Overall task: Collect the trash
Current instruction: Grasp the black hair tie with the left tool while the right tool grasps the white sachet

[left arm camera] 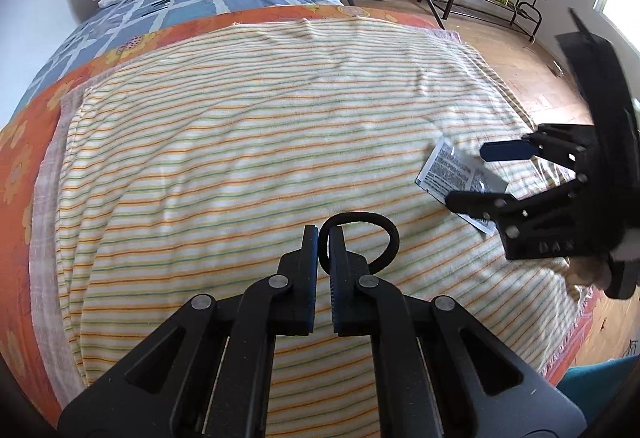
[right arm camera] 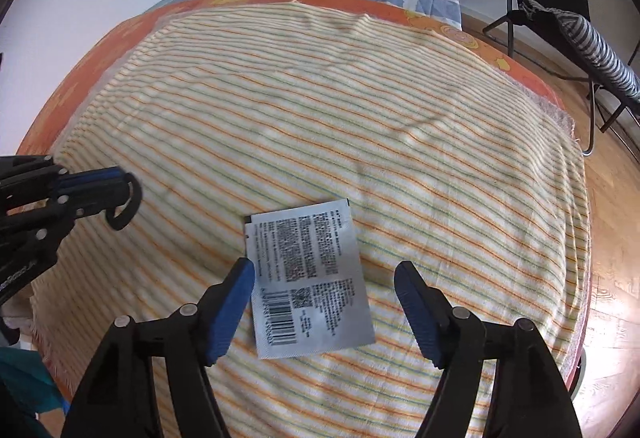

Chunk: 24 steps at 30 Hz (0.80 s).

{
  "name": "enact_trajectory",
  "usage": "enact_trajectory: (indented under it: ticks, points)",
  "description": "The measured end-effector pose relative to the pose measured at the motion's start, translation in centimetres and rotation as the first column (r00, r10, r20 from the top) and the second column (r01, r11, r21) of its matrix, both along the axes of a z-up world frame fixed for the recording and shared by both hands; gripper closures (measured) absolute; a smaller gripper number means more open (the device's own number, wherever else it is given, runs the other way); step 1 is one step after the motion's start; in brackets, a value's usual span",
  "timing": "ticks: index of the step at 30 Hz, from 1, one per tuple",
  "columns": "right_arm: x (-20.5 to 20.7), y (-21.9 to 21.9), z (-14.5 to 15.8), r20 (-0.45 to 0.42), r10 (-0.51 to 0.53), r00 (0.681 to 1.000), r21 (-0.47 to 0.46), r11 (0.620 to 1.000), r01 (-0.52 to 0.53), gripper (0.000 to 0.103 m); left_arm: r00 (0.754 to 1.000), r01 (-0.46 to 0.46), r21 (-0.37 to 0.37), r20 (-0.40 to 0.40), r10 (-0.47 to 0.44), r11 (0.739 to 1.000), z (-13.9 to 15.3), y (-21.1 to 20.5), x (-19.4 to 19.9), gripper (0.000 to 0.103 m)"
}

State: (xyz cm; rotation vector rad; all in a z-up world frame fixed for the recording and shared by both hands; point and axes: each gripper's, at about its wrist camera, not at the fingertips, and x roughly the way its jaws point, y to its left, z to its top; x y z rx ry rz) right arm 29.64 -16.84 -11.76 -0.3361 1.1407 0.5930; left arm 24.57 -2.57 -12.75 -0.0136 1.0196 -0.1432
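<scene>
Left tongs [left arm camera: 323,238] are already pinching a black hair tie [left arm camera: 374,242], right tongs [right arm camera: 324,274] spread wide straddling the silver sachet [right arm camera: 310,278] flat on the bed's striped blanket [right arm camera: 320,118], so next they probably drop and squeeze.

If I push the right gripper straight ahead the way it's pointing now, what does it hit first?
Most likely the silver packet: it lies flat on the striped blanket, right between the right gripper's open fingers and just ahead of them. How far above it the tips are is unclear, so they may land on it or on the blanket beside it.
</scene>
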Motion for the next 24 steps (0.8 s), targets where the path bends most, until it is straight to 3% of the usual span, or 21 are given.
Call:
enact_trajectory:
  ticks: [4, 8, 11, 17, 19, 22, 24]
  points:
    - [1.0, 0.2, -0.3, -0.020, -0.012, 1.000, 0.034, 0.999, 0.012, 0.029, 1.000, 0.003, 0.007, 0.006, -0.003, 1.000, 0.1, 0.0, -0.2, 0.100]
    - [1.1, 0.6, 0.3, -0.014, -0.009, 1.000, 0.019, 1.000, 0.009, 0.059, 1.000, 0.001, 0.005, 0.012, -0.001, 1.000, 0.5, 0.1, -0.5, 0.100]
    - [1.1, 0.2, 0.6, -0.027, -0.016, 1.000, 0.025, 1.000, 0.017, 0.071, 1.000, 0.006, 0.010, 0.018, -0.007, 1.000, 0.9, 0.0, -0.9, 0.100]
    - [-0.2, -0.4, 0.9, -0.048, 0.004, 0.999, 0.055, 0.998, -0.001, 0.074, 0.999, 0.019, 0.030, 0.032, -0.020, 0.999, 1.6, -0.5, -1.8, 0.100]
    - [-0.7, -0.5, 1.1, -0.050, 0.004, 0.999, 0.066, 0.998, 0.000, 0.082, 0.999, 0.021, 0.035, 0.035, -0.023, 0.999, 1.9, -0.5, -2.1, 0.100]
    - [-1.2, -0.9, 1.8, -0.057, -0.016, 0.998, 0.119, 0.993, 0.022, 0.090, 0.999, 0.022, 0.042, 0.036, -0.024, 0.999, 2.0, -0.5, -2.6, 0.100]
    - [-1.5, -1.2, 2.3, -0.085, -0.023, 0.996, 0.175, 0.984, 0.038, 0.090, 0.999, 0.021, 0.047, 0.037, -0.022, 0.999, 2.2, -0.4, -2.9, 0.100]
